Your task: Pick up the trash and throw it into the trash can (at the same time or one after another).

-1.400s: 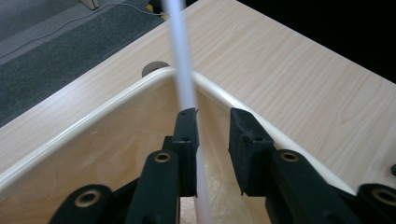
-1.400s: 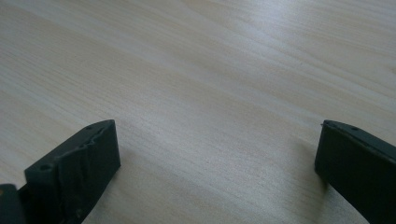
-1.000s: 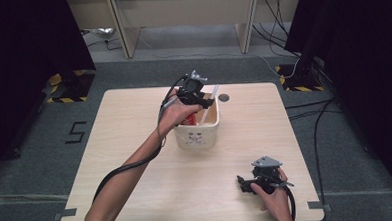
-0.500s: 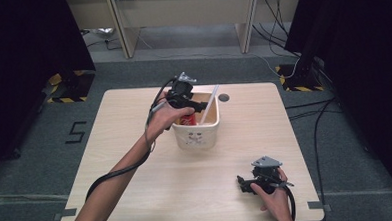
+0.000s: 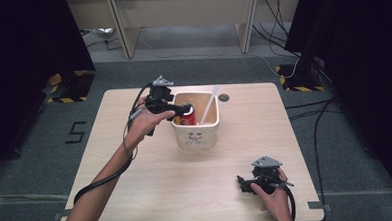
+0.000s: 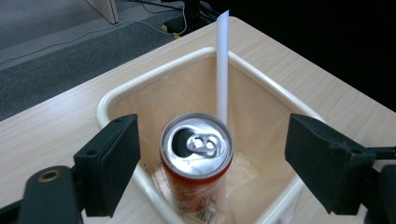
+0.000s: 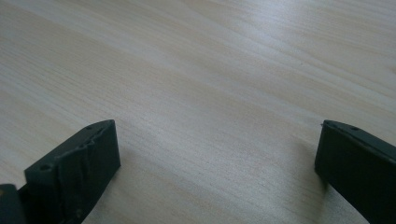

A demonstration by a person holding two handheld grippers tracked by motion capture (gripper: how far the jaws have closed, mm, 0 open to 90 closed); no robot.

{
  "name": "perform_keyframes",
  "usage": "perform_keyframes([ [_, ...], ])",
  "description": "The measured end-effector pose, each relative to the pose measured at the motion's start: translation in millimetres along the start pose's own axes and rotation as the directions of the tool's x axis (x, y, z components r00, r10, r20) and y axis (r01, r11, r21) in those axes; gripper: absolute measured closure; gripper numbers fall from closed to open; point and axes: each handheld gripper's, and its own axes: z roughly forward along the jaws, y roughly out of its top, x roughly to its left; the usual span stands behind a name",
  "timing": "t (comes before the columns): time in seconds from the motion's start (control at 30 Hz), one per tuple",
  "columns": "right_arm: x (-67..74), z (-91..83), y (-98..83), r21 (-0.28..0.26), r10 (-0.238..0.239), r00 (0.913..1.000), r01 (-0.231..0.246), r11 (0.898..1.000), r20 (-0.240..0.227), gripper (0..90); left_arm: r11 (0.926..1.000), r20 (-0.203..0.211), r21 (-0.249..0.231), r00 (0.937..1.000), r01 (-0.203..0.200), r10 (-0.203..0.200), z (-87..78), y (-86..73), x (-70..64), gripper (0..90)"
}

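The red can (image 6: 196, 158) stands upright inside the cream bin (image 5: 196, 135), at its left side, with a white straw (image 6: 222, 65) leaning against the far right rim behind it; something thin and clear seems to lie under the can, though the blur there leaves that uncertain. The left gripper (image 5: 183, 110) hangs at the bin's left rim, its jaws just having opened wide, and they now stand clear on either side of the can with a gap at each pad, so the can looks released and resting on its own. To finish this well, the hand should draw straight back and up, keeping the jaws spread so neither pad clips the can's top or hooks the rim and tips the bin. The straw is close behind and should be left alone. The right gripper (image 5: 247, 184) rests on the table (image 5: 137, 193) at the near right, well apart, jaws apart over bare wood.
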Motion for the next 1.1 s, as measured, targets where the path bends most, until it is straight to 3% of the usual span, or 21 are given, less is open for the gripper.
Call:
perform_keyframes([
  [0.73,-0.1,-0.1,0.0,0.002,-0.001,1.0,0.001,1.0,0.0,0.3,0.9983,-0.035,-0.039,0.9984,0.043,-0.045,-25.0,-46.8,28.0,17.8],
  [1.1,-0.1,-0.1,0.0,0.002,-0.002,1.0,0.002,1.0,0.001,0.3,0.9974,-0.03,-0.045,0.9979,0.056,-0.058,-28.0,-74.0,32.5,18.0],
])
